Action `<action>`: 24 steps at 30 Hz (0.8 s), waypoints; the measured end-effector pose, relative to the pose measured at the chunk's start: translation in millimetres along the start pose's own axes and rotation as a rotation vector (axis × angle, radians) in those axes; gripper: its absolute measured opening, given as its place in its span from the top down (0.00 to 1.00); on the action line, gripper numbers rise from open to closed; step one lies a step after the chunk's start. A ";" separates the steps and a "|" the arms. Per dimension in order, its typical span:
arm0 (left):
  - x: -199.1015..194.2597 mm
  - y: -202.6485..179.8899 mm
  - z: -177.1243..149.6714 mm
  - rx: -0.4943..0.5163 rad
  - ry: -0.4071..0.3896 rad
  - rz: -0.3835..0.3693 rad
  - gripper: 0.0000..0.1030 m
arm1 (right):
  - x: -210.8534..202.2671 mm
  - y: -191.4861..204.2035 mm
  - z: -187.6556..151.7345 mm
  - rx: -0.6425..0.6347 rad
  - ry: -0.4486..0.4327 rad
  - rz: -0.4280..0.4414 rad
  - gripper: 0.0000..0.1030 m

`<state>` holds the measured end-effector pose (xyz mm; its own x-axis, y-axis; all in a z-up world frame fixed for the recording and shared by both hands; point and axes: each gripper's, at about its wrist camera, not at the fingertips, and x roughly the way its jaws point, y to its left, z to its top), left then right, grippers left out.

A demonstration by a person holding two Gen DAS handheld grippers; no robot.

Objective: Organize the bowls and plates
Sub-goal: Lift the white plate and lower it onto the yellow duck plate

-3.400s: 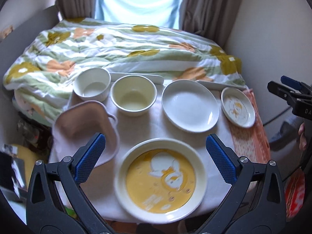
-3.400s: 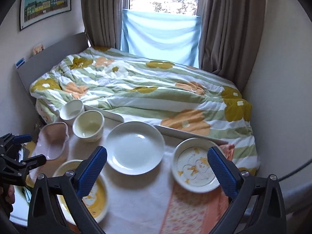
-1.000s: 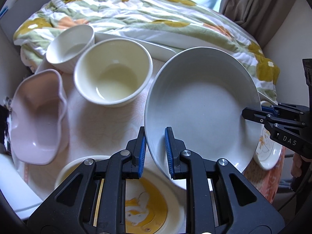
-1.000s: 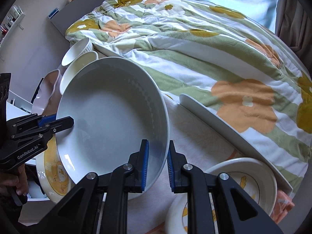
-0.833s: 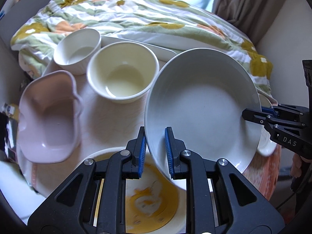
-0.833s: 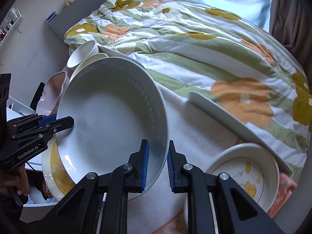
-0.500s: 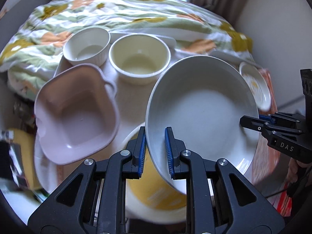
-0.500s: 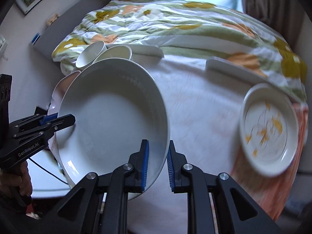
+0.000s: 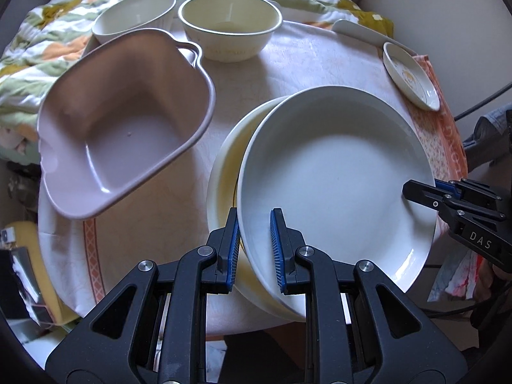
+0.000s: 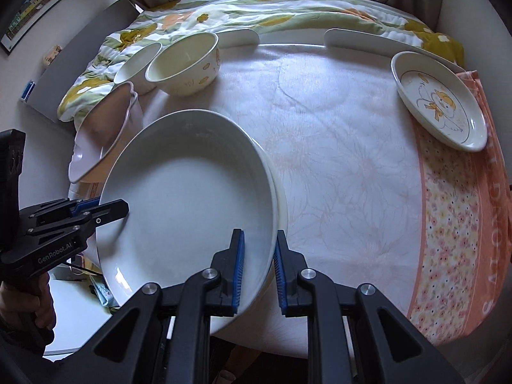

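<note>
My left gripper [image 9: 255, 249] and right gripper [image 10: 258, 268] are both shut on opposite rims of a large white plate [image 9: 336, 172], which also shows in the right wrist view [image 10: 185, 204]. It sits over the yellow-centred plate [image 9: 224, 166] at the table's front, mostly covering it; only that plate's cream rim [image 10: 281, 204] shows. I cannot tell whether the two plates touch. The right gripper shows in the left view [image 9: 448, 198], the left gripper in the right view [image 10: 80, 214].
A pink square dish [image 9: 121, 124] sits left of the plates. A cream bowl [image 9: 230, 28] and a white bowl [image 9: 134, 16] stand at the back. A small duck-print plate [image 10: 438, 99] lies at the right on an orange cloth [image 10: 457, 211]. A bed lies beyond the table.
Both grippers have brought the white plate from the table's middle toward the front and lowered it over the yellow-centred plate. The grip on it is unchanged.
</note>
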<state>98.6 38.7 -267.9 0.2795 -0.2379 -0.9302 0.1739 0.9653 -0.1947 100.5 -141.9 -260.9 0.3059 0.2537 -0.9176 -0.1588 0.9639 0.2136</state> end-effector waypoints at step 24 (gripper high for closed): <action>20.3 -32.4 6.6 0.152 -0.019 0.162 0.84 | 6.1 0.8 -9.4 -0.107 -0.024 -0.105 0.84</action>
<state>104.8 1.9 -278.4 0.3323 -0.0848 -0.9394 0.2653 0.9642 0.0068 93.5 -140.4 -269.5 0.3479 0.1555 -0.9245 -0.2233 0.9715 0.0793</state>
